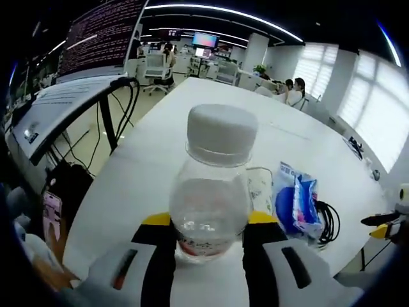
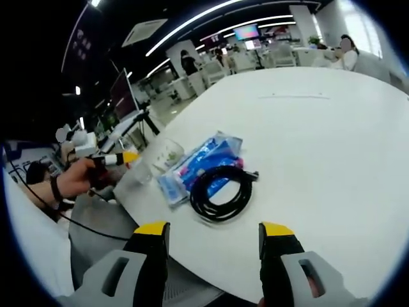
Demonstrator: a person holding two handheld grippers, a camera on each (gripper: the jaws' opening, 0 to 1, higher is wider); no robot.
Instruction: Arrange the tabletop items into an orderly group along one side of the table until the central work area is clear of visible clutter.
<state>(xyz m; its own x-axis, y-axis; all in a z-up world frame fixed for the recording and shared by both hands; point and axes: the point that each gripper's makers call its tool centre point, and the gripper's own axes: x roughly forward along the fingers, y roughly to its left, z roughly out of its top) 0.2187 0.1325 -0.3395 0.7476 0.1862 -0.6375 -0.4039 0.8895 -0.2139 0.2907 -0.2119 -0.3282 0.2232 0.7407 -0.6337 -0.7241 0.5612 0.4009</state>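
The white table (image 1: 128, 192) runs broad and bare away from both grippers, its far stretch carrying nothing but a faint seam; beyond it lies an open-plan office with rows of desks and chairs, long ceiling light strips, bright blinded windows and seated people at the far side; in the left gripper view a dark monitor (image 1: 102, 32) filled with lines of text stands off to the left on a stand with trailing cables. Much is hard to read: the bottle's label sits low between the jaws and is too blurred to make out; the print on the blue packet (image 1: 295, 199) is illegible; a pale item between bottle and packet is half hidden behind the bottle; in the right gripper view the bottle (image 2: 160, 160) shows small and glassy at the table's near-left edge, and whether it is touching the packet there cannot be told. The left gripper (image 1: 211, 230) has its yellow-tipped jaws pressed against either side of the clear plastic bottle (image 1: 211, 192) with a white cap, which stands upright directly ahead of it; the packet lies just to the right of it, with the coiled black cable (image 1: 327, 224) beyond. The right gripper (image 2: 214, 233) hangs with its jaws wide apart and nothing between them, the cable (image 2: 220, 192) lying just ahead of its tips, overlapping the packet (image 2: 201, 163); a hand (image 2: 80, 178) to its left holds the other gripper.
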